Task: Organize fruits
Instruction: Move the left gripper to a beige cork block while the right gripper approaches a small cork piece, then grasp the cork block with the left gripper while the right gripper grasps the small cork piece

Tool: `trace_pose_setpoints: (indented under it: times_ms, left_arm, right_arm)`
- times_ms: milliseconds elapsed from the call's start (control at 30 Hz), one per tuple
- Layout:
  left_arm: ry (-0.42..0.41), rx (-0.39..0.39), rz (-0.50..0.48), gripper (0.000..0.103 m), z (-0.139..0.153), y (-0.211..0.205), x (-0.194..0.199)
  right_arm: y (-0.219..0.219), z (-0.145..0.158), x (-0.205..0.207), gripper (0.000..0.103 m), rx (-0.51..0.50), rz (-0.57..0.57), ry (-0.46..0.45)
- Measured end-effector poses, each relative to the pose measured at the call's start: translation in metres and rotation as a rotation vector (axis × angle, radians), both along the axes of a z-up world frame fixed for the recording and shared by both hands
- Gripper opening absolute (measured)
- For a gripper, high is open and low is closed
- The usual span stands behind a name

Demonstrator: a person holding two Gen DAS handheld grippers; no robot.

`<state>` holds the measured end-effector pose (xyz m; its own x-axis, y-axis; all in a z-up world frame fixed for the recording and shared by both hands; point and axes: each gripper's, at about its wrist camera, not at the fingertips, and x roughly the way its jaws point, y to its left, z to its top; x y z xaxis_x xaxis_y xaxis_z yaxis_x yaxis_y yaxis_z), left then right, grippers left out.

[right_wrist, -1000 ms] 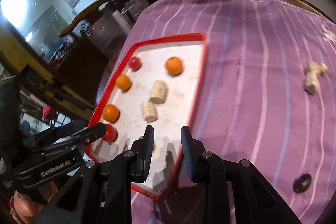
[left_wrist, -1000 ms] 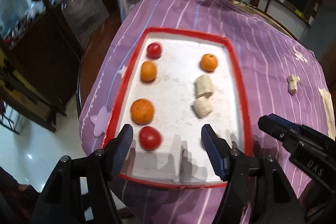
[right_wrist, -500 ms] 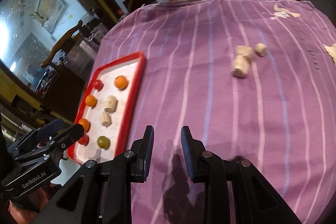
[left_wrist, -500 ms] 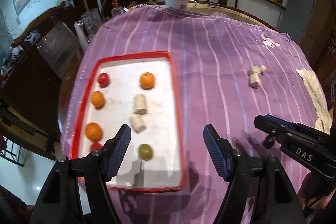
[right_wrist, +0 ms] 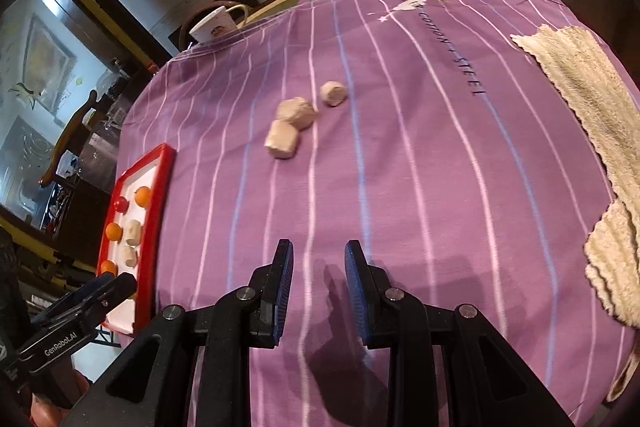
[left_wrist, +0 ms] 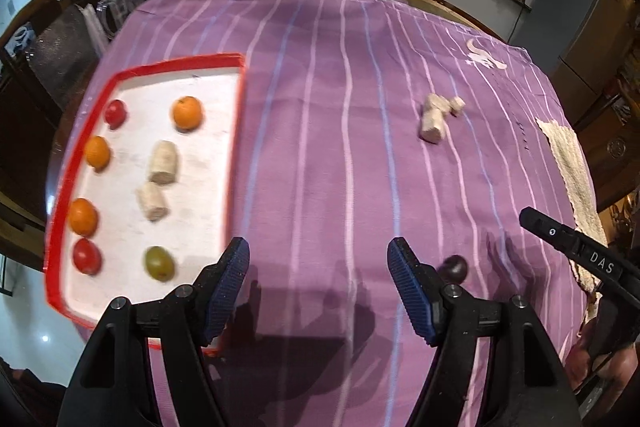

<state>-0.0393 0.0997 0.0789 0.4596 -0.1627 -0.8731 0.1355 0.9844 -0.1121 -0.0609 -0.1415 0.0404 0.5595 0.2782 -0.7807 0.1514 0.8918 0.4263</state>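
2 tongs are hovering over your purple cloth point(left_wrist: 320, 131): your left gripper point(left_wrist: 319, 287) is gaping empty, your right gripper point(right_wrist: 319, 293) is nearly closed on nothing. 8 fruits are sitting in the red tray point(left_wrist: 236, 131); a dark plum point(left_wrist: 454, 267) is lying just beside your left gripper.

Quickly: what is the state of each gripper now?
Left gripper: open, holding nothing.
Right gripper: narrowed almost shut, holding nothing.

Both tools have swung right, away from the red-rimmed tray point(left_wrist: 236, 163), out over the purple striped cloth point(left_wrist: 320, 147). The left tool point(left_wrist: 319, 291) now hangs beside a dark plum point(left_wrist: 453, 268), jaws slightly wider and empty. The right tool point(right_wrist: 319, 293) now faces three banana pieces point(right_wrist: 294, 125) further off.
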Motion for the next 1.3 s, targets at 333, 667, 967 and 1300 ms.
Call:
trace_pose_setpoints:
  times_ms: [333,667,967,1300]
  left_arm:
    - [-0.031,-0.005,-0.046,0.071,-0.009,-0.056,0.053]
    - [-0.026,-0.038,-0.081,0.071,-0.039,-0.100,0.114]
    - [-0.023,-0.065,-0.129,0.071,-0.053,-0.118,0.132]
    - [-0.037,-0.060,-0.119,0.055,-0.060,-0.126,0.137]
  right_arm:
    - [-0.028,0.005,0.056,0.030,-0.029,0.061,-0.020]
    - [-0.032,-0.011,0.150,0.030,-0.022,0.105,-0.004]
    - [-0.026,-0.035,0.184,0.032,-0.007,0.126,0.039]
    - [-0.014,-0.037,0.183,0.029,-0.111,0.149,0.005]
